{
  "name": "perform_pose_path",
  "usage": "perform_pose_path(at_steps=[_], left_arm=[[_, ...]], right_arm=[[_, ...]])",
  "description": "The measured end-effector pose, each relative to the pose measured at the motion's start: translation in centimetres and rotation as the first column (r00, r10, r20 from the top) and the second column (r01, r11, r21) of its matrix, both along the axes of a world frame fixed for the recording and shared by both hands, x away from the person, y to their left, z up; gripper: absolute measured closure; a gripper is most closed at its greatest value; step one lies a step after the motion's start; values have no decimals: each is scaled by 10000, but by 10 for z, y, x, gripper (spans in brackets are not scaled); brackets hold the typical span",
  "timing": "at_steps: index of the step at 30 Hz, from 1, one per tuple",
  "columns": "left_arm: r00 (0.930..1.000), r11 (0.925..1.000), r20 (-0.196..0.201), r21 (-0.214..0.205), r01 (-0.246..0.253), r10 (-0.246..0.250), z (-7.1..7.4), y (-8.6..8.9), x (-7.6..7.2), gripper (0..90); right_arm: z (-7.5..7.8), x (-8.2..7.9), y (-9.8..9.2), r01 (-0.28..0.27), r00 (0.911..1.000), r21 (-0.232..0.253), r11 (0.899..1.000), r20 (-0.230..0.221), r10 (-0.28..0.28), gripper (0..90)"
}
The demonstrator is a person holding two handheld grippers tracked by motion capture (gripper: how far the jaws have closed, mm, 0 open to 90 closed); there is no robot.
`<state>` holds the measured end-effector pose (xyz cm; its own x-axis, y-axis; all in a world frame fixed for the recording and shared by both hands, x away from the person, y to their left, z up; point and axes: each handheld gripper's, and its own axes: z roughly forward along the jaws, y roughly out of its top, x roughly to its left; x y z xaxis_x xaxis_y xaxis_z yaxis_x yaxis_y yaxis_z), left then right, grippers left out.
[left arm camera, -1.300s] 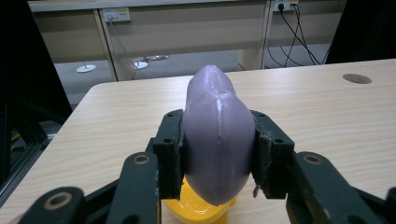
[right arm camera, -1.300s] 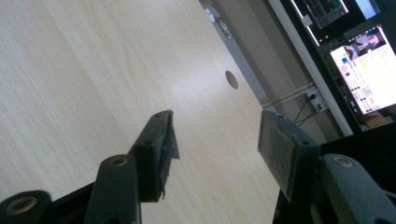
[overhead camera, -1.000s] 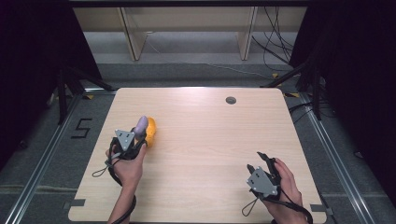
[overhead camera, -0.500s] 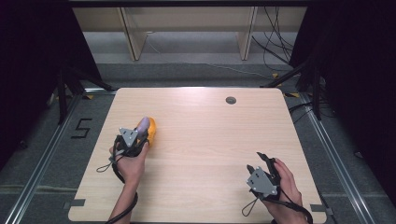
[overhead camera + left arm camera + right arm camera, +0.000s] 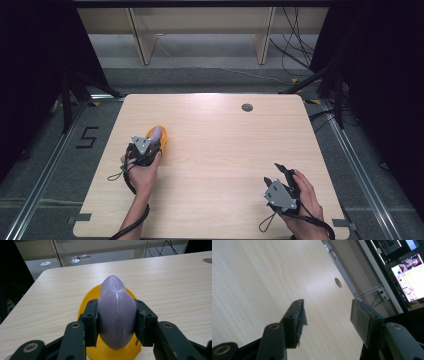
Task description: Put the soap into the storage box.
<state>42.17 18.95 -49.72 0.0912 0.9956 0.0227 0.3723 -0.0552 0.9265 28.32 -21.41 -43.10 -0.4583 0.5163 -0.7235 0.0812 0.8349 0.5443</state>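
Note:
A pale purple, egg-shaped object [image 5: 116, 312] is clamped between the two black jaws of my left gripper [image 5: 116, 321], pointed end away from me. Just under it lies a yellow dish [image 5: 87, 300]. In the high view the left gripper [image 5: 148, 145] is at the table's left side, with the purple object [image 5: 156, 133] over the yellow dish [image 5: 162, 141]. My right gripper [image 5: 281, 175] rests near the table's front right corner; its jaws [image 5: 327, 317] stand wide apart with nothing between them.
The light wooden table [image 5: 225, 150] has a round cable hole [image 5: 247, 107] near its far edge. Shelf legs and loose cables stand on the floor behind it. A lit monitor [image 5: 409, 267] appears in the right gripper view.
My left gripper has carried the purple object slightly right and toward me, and lower, so it now sits over the yellow dish. The right gripper has stayed put.

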Motion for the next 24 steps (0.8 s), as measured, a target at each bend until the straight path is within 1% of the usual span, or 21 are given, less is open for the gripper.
perform_pose_path(at_steps=[1, 3, 8, 9, 10, 13, 14, 16, 17, 20, 21, 23, 24], left_arm=[[10000, 10000, -37, 21, 30, -30, -1, 0, 1, 586], [9999, 10000, -116, -3, 9, -9, -2, 1, 2, 585], [9998, 10000, -172, -8, -50, 50, -2, 2, 4, 584], [9997, 10000, -232, -59, -75, 74, -2, 2, 4, 584], [9993, 10000, -374, -34, -28, 27, -2, 3, 6, 583], [9989, 10000, -464, -34, 18, -19, -2, 4, 7, 581], [9985, 10000, -538, -48, 25, -27, -2, 4, 7, 581], [9984, 10000, -560, -88, 17, -22, -2, 4, 7, 579], [9985, 10000, -548, 3, 20, -20, -1, 4, 8, 573], [9983, 10000, -583, -71, 38, -42, 2, 4, 8, 546], [9977, 9999, -665, 17, 146, -144, 4, 5, 8, 546], [9977, 9999, -669, -54, 140, -143, 5, 5, 8, 533], [9981, 9998, -603, -141, 147, -155, 6, 5, 7, 511]], right_arm=[[-1, 0, 0, 101, 9999, 125, 9999, -31, -100, 454], [-1, -1, 1, 80, 9999, 192, 9998, -72, -78, 454], [-1, -1, 1, 43, 10000, 166, 9999, -67, -42, 454], [-1, -1, 1, 38, 10000, 172, 9998, -66, -36, 453], [0, -1, 0, 55, 10000, 91, 9999, -11, -55, 454], [-1, -1, 1, 35, 10000, 116, 9999, -86, -34, 454], [0, 0, 1, -43, 10000, 24, 10000, -59, 43, 454], [0, 0, 1, -45, 10000, 0, 10000, -60, 45, 454], [0, 0, 1, -56, 10000, -6, 10000, -52, 56, 454], [0, 0, 1, -58, 10000, -1, 10000, -58, 58, 454], [0, 0, 1, -59, 10000, -3, 10000, -56, 59, 454], [0, 0, 1, -84, 9999, -19, 10000, -75, 83, 454], [0, 0, 1, -83, 9999, -25, 10000, -65, 83, 454]])
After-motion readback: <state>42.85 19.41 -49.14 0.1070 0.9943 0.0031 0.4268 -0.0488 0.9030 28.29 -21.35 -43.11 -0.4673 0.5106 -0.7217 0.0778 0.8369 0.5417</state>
